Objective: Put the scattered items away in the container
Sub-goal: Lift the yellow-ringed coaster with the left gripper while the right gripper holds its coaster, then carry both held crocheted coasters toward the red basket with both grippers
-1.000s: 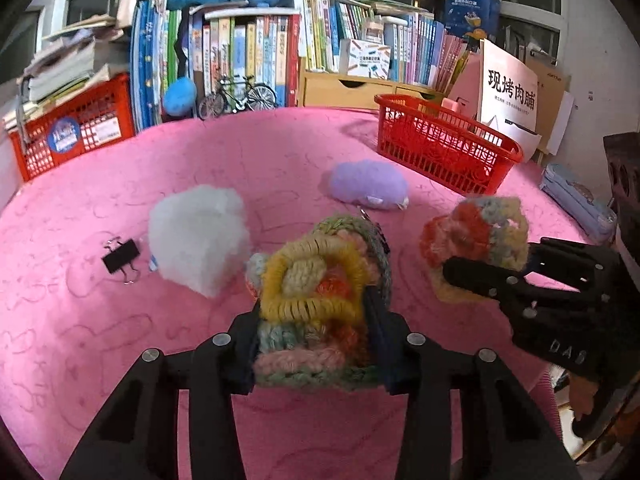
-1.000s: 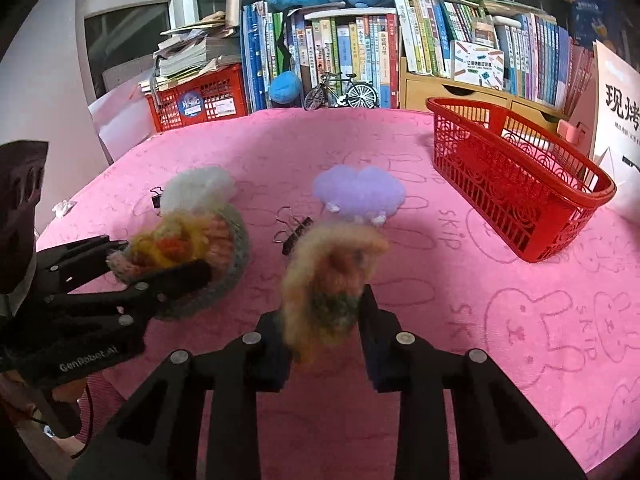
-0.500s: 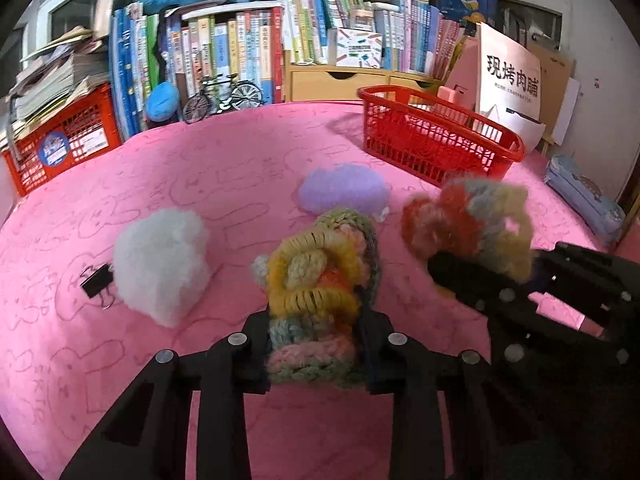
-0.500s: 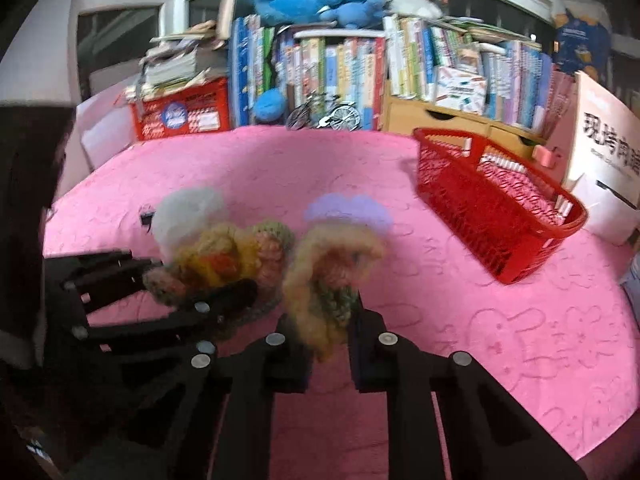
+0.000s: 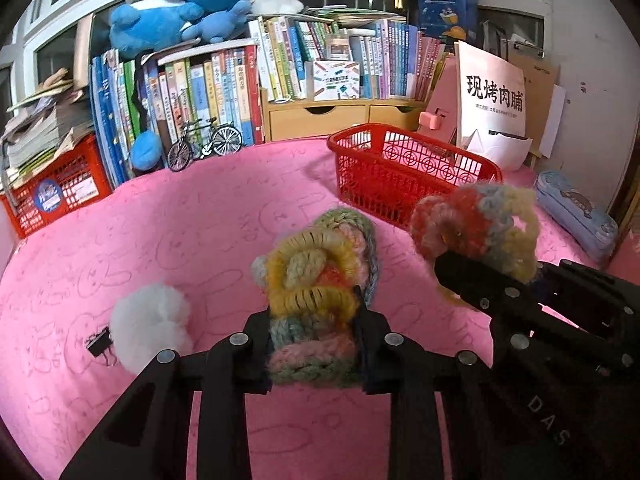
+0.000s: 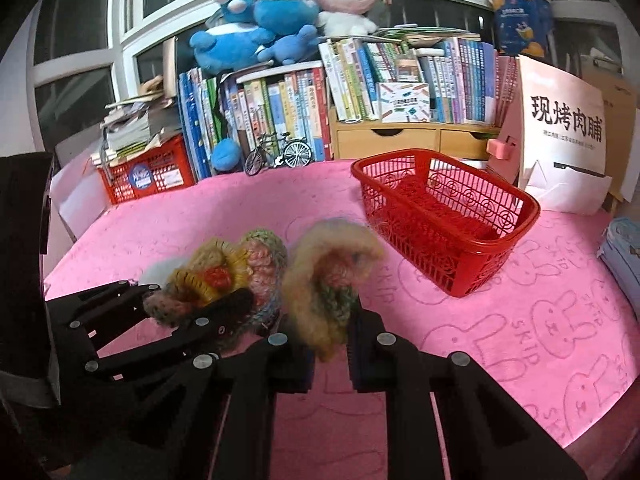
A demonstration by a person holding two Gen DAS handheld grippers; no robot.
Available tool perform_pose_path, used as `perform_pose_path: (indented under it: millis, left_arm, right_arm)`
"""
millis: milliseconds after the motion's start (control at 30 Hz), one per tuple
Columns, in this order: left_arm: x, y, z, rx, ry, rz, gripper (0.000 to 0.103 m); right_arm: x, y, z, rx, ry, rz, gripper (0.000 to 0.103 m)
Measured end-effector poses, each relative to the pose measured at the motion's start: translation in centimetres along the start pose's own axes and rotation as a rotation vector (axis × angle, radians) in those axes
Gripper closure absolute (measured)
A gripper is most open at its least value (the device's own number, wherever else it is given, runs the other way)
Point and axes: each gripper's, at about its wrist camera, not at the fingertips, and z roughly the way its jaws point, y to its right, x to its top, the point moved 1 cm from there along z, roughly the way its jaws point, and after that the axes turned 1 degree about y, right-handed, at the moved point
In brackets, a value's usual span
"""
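My left gripper [image 5: 314, 338] is shut on a chunky knitted piece [image 5: 316, 292] of yellow, pink and green yarn, held off the pink cloth. In the right wrist view that piece [image 6: 224, 276] and the left gripper [image 6: 192, 312] show at the left. My right gripper [image 6: 330, 340] is shut on a fuzzy multicoloured knitted piece [image 6: 328, 280], also lifted; the left wrist view has it [image 5: 476, 232] at the right above the right gripper [image 5: 480, 286]. The red basket [image 6: 516, 236] stands open beyond, to the right. A white fluffy ball [image 5: 150, 326] and a black binder clip [image 5: 98, 345] lie on the cloth.
The table is covered with a pink cloth [image 6: 520, 340]. Along the back stand books, a toy bicycle [image 5: 204, 144], a wooden drawer unit [image 5: 340, 118], a red crate [image 5: 52, 190] and plush toys. A white sign [image 5: 492, 104] leans behind the basket. A blue pencil case [image 5: 576, 210] lies at the right edge.
Both grippers closed tighter on their knitted pieces and lifted them off the cloth. The purple fluffy item that lay behind them is now hidden.
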Motion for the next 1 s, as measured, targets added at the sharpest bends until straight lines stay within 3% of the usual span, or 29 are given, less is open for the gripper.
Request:
perform_pose_path:
  millis: [1000]
  left_arm:
    - [5.0,3.6,1.6,-0.038,0.046,0.144,0.076]
  right_arm:
    - [2.2,5.8,0.4,-0.001,0.072,0.186,0.089]
